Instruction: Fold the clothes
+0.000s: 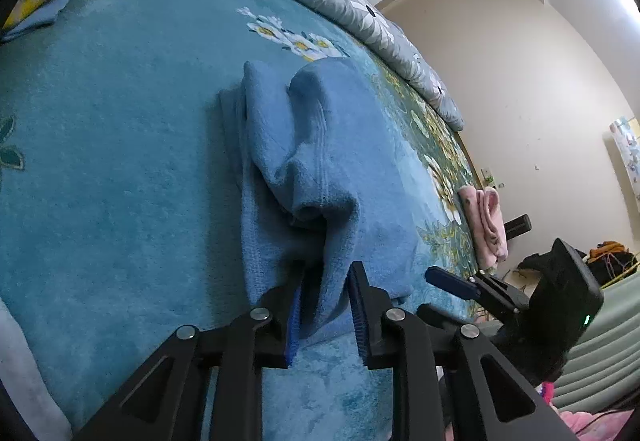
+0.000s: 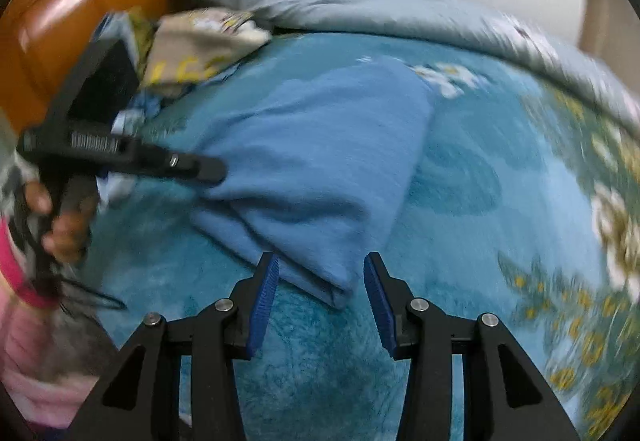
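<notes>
Centrally on a teal floral blanket [image 1: 100,169] lies a blue garment [image 1: 304,169], fleecy and partly folded, bunched into ridges along its middle. In the left wrist view it runs from about 12 o'clock down to 6 o'clock, where a loose fold of it hangs between the left gripper [image 1: 324,305]. The blue pads sit apart with cloth between them, and it is hard to tell whether they press it; they look slack rather than clamped.

In the right wrist view, which is motion-blurred, the same garment fills the centre, and its near corner points toward 6 o'clock, just in front of the right gripper [image 2: 320,297]. Those jaws stand wide apart and hold nothing; the corner lies near the gap but not inside it.

Risks, as a judgement: if the left pads close on only the top ridge, the layers beneath could slide off and undo the fold. The right gripper, moving fast, could overshoot the corner and pinch the blanket pile instead, dragging it along with the garment. Lifting one side before the other has a grip would likely skew the fold.

Further out, a grey floral duvet [image 1: 360,13] is heaped at 1 o'clock, and a pink folded cloth [image 1: 486,225] rests at the bed edge at 3 o'clock.
</notes>
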